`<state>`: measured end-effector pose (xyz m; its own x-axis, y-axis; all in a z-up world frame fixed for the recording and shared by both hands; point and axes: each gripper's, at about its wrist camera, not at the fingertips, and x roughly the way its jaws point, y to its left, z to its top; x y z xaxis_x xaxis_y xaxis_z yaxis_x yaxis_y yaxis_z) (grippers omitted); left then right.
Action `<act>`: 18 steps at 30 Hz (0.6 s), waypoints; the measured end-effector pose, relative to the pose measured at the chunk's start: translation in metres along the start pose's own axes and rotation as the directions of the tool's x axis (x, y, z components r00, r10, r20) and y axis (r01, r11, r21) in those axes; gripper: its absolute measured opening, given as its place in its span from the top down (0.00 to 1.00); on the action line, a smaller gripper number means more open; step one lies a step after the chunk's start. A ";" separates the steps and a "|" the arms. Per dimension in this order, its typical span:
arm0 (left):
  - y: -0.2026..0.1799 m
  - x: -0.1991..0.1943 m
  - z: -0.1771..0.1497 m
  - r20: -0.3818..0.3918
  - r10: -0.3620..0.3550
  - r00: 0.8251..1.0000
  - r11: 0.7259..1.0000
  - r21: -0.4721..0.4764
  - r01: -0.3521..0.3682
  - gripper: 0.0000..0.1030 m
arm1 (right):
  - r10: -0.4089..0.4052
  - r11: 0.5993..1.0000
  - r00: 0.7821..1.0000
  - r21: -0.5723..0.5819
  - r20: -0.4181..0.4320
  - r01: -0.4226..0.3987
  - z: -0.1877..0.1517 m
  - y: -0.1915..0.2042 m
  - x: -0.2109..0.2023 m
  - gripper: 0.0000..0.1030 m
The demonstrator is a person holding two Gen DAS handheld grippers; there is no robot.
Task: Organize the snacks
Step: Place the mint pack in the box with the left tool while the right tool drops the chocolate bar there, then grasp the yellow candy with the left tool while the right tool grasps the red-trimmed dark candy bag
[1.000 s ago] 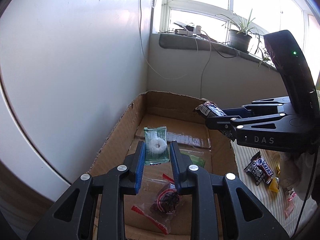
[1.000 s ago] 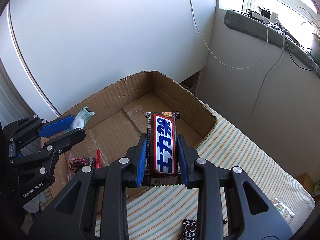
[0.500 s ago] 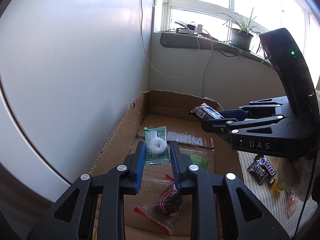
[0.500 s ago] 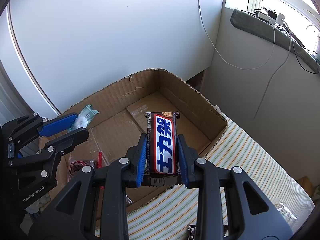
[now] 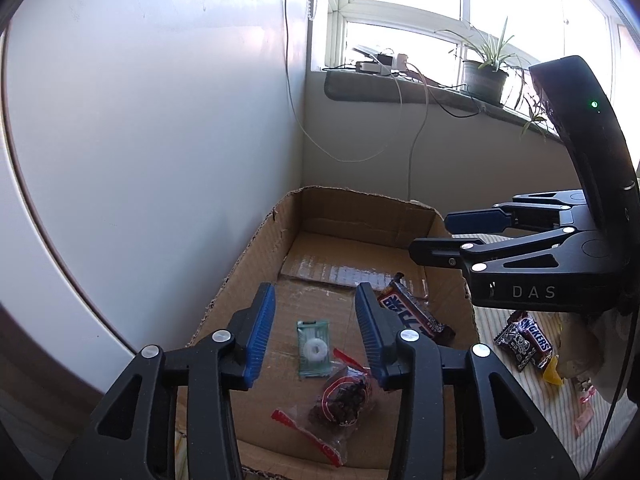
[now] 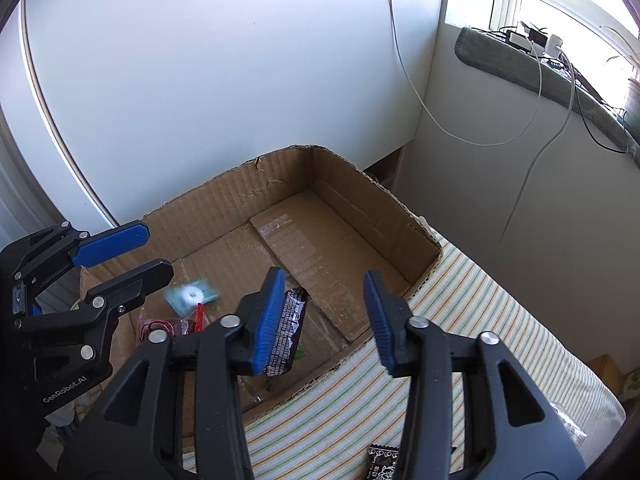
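An open cardboard box sits on a striped cloth. My left gripper is open above the box; a green mint packet lies on the box floor below it, blurred in the right wrist view. My right gripper is open over the box's near wall; it also shows in the left wrist view. A Snickers bar is in the box, by my right gripper's left finger. A clear bag of dark snacks with red trim lies on the box floor.
Another Snickers bar and small wrappers lie on the striped cloth right of the box. A white wall stands left of the box, a grey wall with hanging cables behind it. A windowsill holds a potted plant.
Both grippers have opened. The mint packet dropped from my left gripper into the box. The Snickers bar left my right gripper and dropped into the box.
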<state>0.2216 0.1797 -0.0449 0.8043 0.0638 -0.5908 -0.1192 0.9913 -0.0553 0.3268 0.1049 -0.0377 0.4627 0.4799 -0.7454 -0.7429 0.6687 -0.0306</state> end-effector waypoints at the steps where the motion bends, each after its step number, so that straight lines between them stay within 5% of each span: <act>1: 0.000 -0.001 0.000 0.002 0.001 1.000 1.000 -0.001 -0.001 0.55 | -0.005 1.000 1.000 -0.001 0.008 0.005 0.000 0.000 -0.003 0.43; 5: -0.001 -0.009 0.001 0.012 0.002 1.000 1.000 -0.003 -0.002 0.47 | -0.018 1.000 1.000 0.003 0.024 0.018 0.000 -0.001 -0.014 0.41; 7: -0.003 -0.013 0.001 0.018 -0.001 1.000 1.000 -0.003 0.001 0.47 | -0.026 1.000 0.999 0.001 0.039 0.026 -0.002 0.000 -0.022 0.30; 18: -0.024 -0.046 -0.002 0.049 -0.038 0.998 0.999 0.006 0.038 0.47 | -0.048 0.999 0.995 0.016 0.087 0.047 -0.026 -0.005 -0.074 0.30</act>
<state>0.1865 0.1528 -0.0184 0.8358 0.0312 -0.5482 -0.0852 0.9937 -0.0733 0.2834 0.0512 0.0007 0.5380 0.4947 -0.6826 -0.7127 0.6993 -0.0549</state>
